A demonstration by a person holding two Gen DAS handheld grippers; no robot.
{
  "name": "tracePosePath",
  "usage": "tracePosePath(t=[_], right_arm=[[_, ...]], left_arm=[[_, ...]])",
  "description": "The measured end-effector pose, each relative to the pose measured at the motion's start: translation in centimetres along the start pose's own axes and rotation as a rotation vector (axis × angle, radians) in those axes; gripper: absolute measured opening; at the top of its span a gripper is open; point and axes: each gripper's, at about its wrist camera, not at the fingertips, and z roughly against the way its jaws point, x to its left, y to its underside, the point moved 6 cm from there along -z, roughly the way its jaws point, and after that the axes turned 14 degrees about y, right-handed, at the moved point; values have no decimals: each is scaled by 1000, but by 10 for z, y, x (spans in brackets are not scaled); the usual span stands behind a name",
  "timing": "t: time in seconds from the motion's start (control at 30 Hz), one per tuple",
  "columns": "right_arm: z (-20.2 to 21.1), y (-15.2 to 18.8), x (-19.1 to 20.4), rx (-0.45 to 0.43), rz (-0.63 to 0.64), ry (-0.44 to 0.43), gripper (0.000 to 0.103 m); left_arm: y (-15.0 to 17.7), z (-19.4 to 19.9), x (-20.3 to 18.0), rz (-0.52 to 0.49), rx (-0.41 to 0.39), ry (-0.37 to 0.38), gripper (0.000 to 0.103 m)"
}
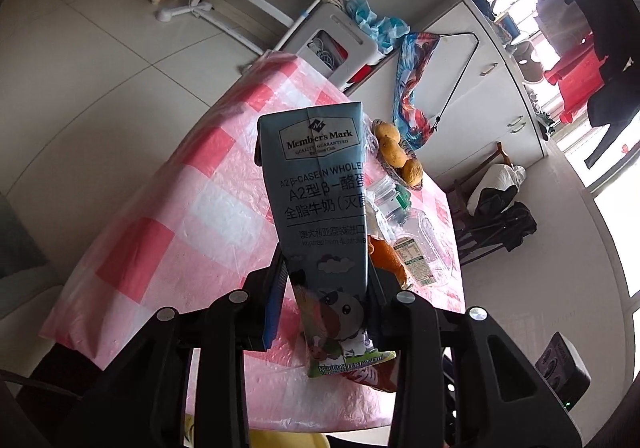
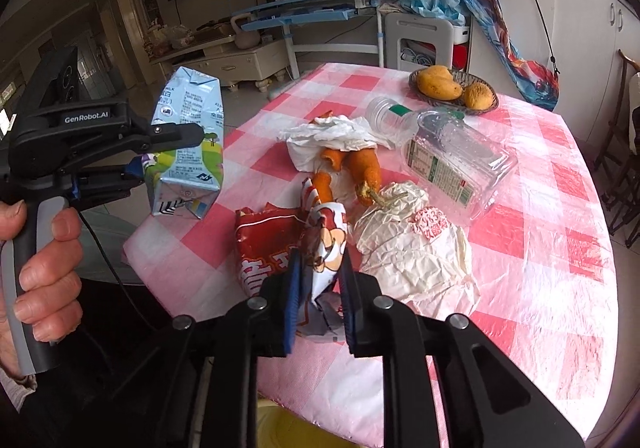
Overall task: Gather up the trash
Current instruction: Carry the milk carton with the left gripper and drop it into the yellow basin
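The left gripper (image 2: 176,156) pinches the milk box (image 2: 188,144); at 5 o'clock, the right gripper (image 2: 320,288) pinches a snack bag (image 2: 320,248).

Black plastic linkage arms with silver rivets, blue finger pads (image 2: 291,300), white "GenRobot.AI" lettering and a grey-striped handle are seen.
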Motion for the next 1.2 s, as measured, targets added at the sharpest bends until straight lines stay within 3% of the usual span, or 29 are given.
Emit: tracePosePath(t=[0.33, 0.5, 0.9, 1.03, 1.07, 1.1, 1.13, 1.2], right_arm=[[60, 1, 7, -133, 12, -42, 11], [83, 24, 19, -129, 32, -87, 11], [89, 118, 63, 189, 211, -196, 11], [71, 137, 66, 273, 271, -128, 14], [67, 138, 63, 285, 263, -108, 17], [66, 136, 59, 280, 244, -86, 32], [68, 133, 53, 258, 217, -71, 55], [77, 123, 43, 199, 151, -78, 66]], left_arm=[[23, 33, 0, -56, -4, -45, 32], [34, 46, 1, -73, 0, -54, 32], [70, 60, -17, -185, 67, -47, 32], [86, 66, -18, -201, 91, -48, 32], [91, 68, -19, -204, 99, -48, 32], [96, 69, -20, -209, 108, -48, 32], [101, 70, -21, -215, 118, -49, 32], [111, 71, -24, -230, 140, -50, 32]])
